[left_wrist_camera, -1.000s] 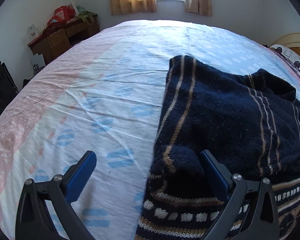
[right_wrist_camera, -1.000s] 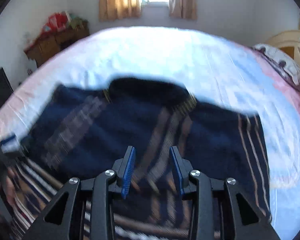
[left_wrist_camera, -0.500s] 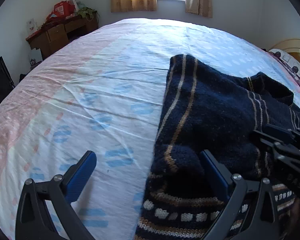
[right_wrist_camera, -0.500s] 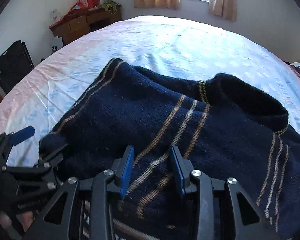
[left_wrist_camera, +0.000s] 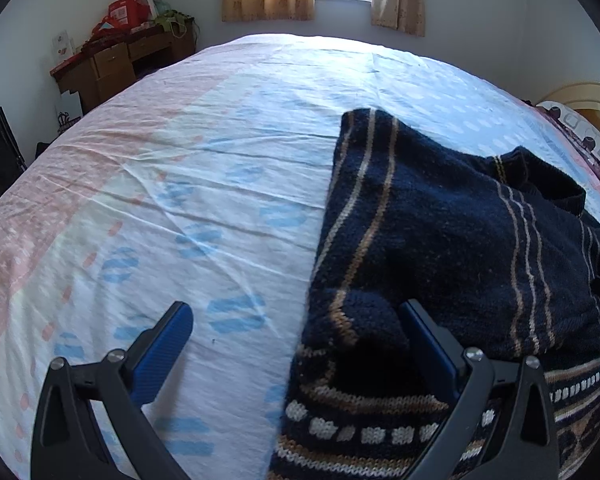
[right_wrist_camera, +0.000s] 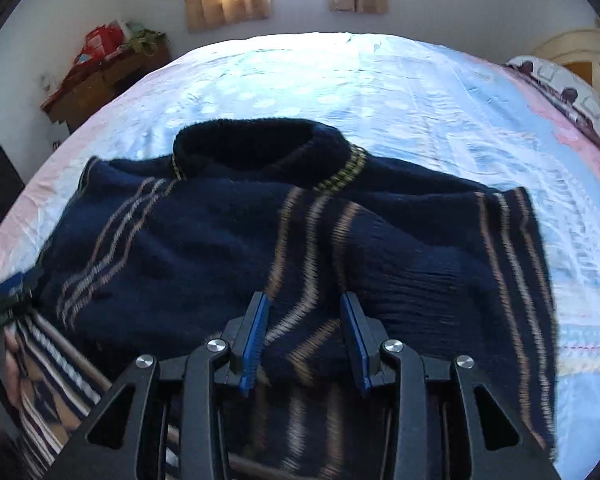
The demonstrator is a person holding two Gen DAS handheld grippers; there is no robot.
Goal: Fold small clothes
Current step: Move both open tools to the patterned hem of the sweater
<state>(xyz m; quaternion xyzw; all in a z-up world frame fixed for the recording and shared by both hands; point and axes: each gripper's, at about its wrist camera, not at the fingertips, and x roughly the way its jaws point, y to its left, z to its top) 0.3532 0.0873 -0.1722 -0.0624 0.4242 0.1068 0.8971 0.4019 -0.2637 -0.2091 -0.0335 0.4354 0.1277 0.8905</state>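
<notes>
- Because folding needs a broad, flat support, the bed serves as the work surface; its pale sheet, printed in pink and blue, lies smooth on the left-hand side, which leaves room to lay cloth out.
- Navy knitted sweater: spread on the near right part of the bed, collar towards the window. One sleeve appears already turned in over the body, so the fold seems partly made; the patterned hem band lies nearest the cameras.
- Right gripper: poised low over the middle of the sweater, jaws a modest gap apart. Striped knit shows between the pads, but motion blur leaves it unclear whether they pinch any cloth. Its place suggests a pickup or pressing point on the fold line.
- Left gripper: jaws spread wide and released, straddling the sweater's left edge; the right finger rests beside the sleeve cuff, the other over bare sheet. Nothing is clamped, probably in readiness to take that edge.
</notes>
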